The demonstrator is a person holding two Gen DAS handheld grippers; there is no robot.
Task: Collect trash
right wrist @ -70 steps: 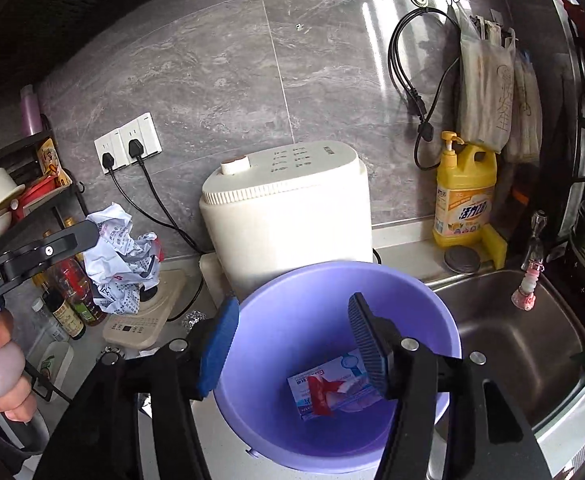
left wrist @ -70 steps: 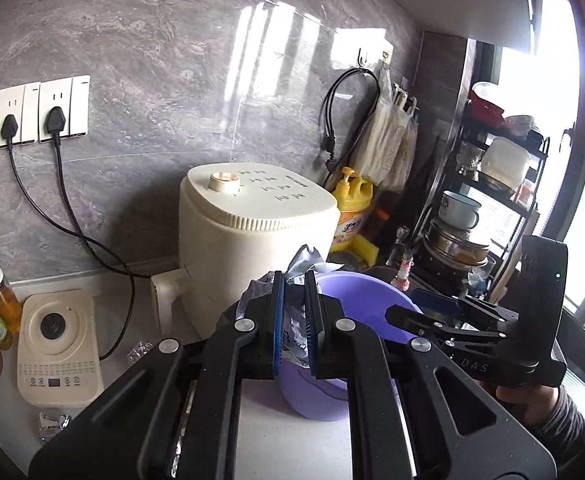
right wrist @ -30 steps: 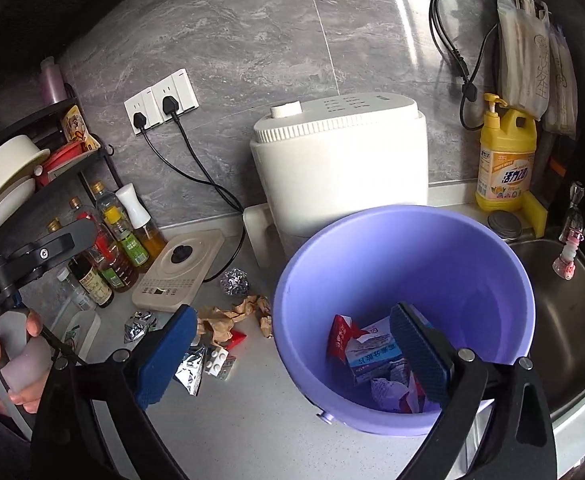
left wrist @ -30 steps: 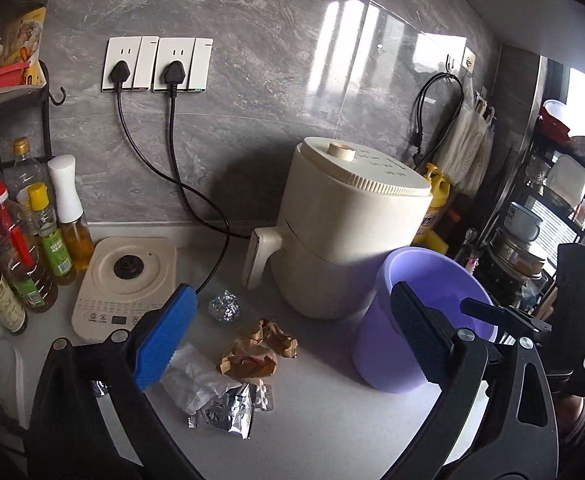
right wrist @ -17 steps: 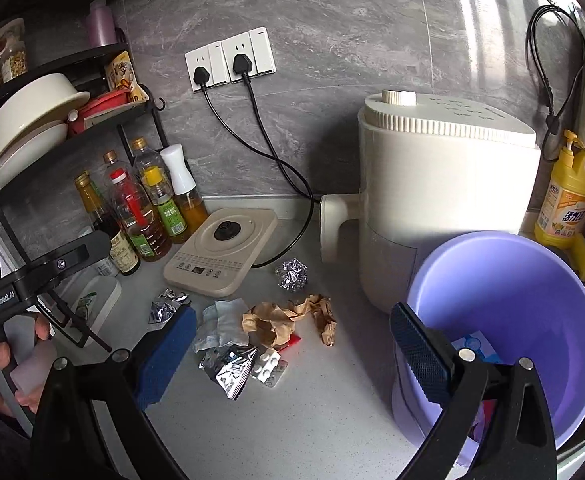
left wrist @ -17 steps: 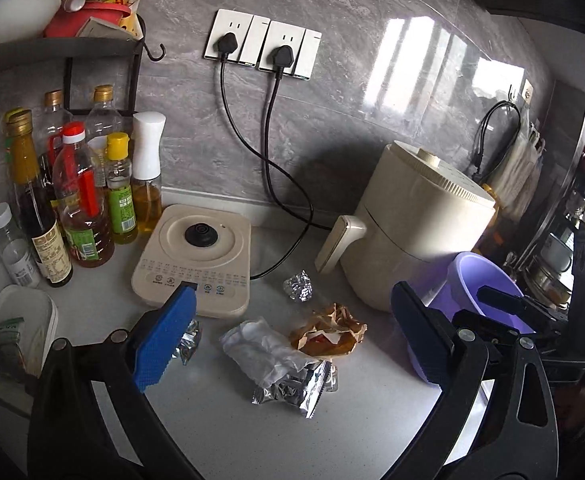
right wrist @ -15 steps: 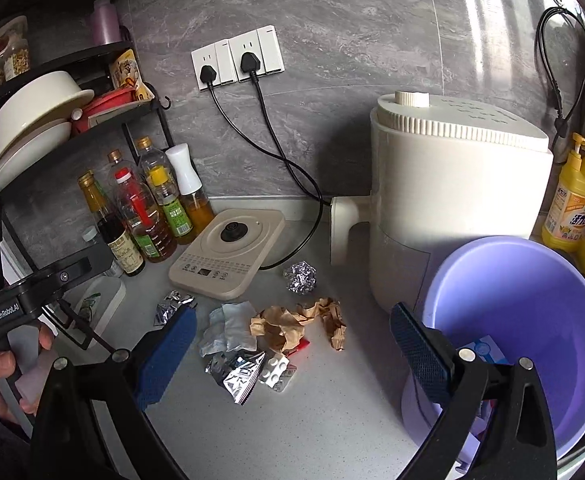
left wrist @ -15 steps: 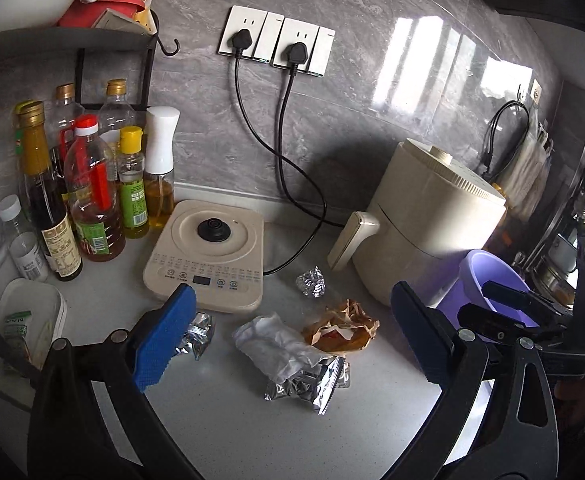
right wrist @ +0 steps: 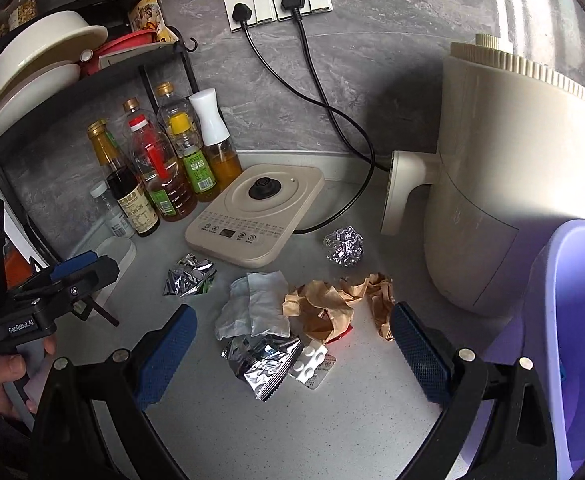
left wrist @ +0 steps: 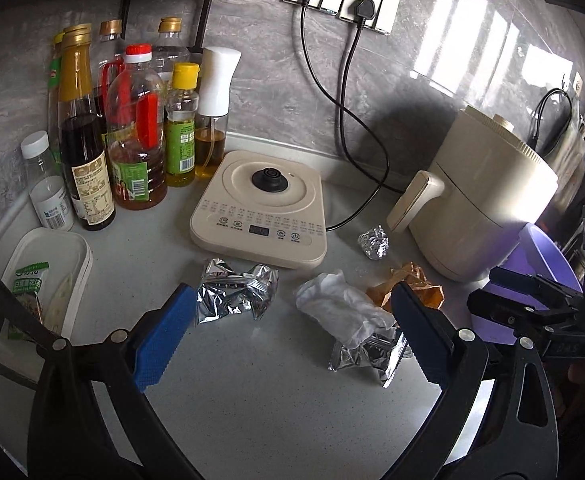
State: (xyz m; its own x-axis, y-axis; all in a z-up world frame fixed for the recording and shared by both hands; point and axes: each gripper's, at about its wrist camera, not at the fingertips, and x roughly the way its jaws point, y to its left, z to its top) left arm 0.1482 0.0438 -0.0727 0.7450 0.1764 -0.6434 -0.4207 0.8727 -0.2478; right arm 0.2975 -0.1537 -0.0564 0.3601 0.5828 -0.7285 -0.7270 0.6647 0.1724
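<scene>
Trash lies on the grey counter: a silver foil wrapper [left wrist: 234, 296], a white crumpled tissue [left wrist: 340, 308], brown crumpled paper [left wrist: 408, 288], a foil ball [left wrist: 373, 242] and a silver packet [left wrist: 366, 354]. My left gripper [left wrist: 292, 332] is open just above the counter, with the wrapper by its left finger and the tissue between its fingers. My right gripper [right wrist: 294, 356] is open over the tissue [right wrist: 254, 304], brown paper [right wrist: 324, 304], silver packet [right wrist: 266, 364] and a blister pack [right wrist: 312, 366]. The purple bin [right wrist: 572, 320] stands at the right.
A cream induction cooker [left wrist: 260, 208] sits behind the trash and a cream air fryer [left wrist: 488, 208] at the right. Several oil and sauce bottles [left wrist: 132, 140] line the left wall. A white tray [left wrist: 48, 276] lies at the left edge. Two black cords hang from the wall sockets.
My left gripper was shut on a crumpled wrapper over the purple bin; it now stands open and empty. Both grippers have swung left and down toward the trash on the counter.
</scene>
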